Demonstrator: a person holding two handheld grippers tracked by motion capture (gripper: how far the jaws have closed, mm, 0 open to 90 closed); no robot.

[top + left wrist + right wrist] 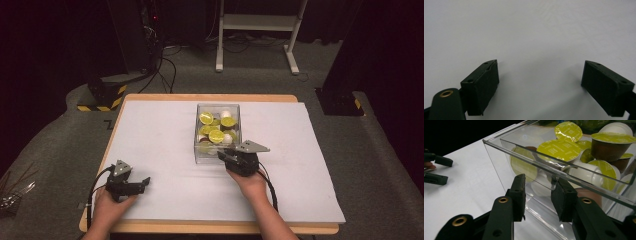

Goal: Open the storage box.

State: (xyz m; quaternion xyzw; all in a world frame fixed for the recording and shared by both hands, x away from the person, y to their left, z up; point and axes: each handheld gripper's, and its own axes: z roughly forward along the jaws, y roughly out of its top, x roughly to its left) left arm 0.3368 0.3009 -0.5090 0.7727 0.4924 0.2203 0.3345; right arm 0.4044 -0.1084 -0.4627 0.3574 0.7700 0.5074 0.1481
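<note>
A clear plastic box [196, 134] stands mid-table, holding several coffee capsules [216, 135] with yellow-green foil lids, some white-bodied and some brown. My right gripper [223, 154] is at the box's near edge. In the right gripper view its jaws straddle the box's [506, 152] near wall, one fingertip [518, 192] outside and the other against the inner side. A gap still shows between the pads, so the right gripper [539, 193] is open, with capsules [559, 150] piled just behind. My left gripper [144, 183] rests at the front left, and in its own view the left gripper [540, 75] is open wide over bare white surface.
A white sheet [160, 150] covers the wooden table [200, 227]. The other hand's gripper [437, 170] appears far left in the right gripper view. Beyond the table lie dark floor, a white desk frame [260, 30] and cables.
</note>
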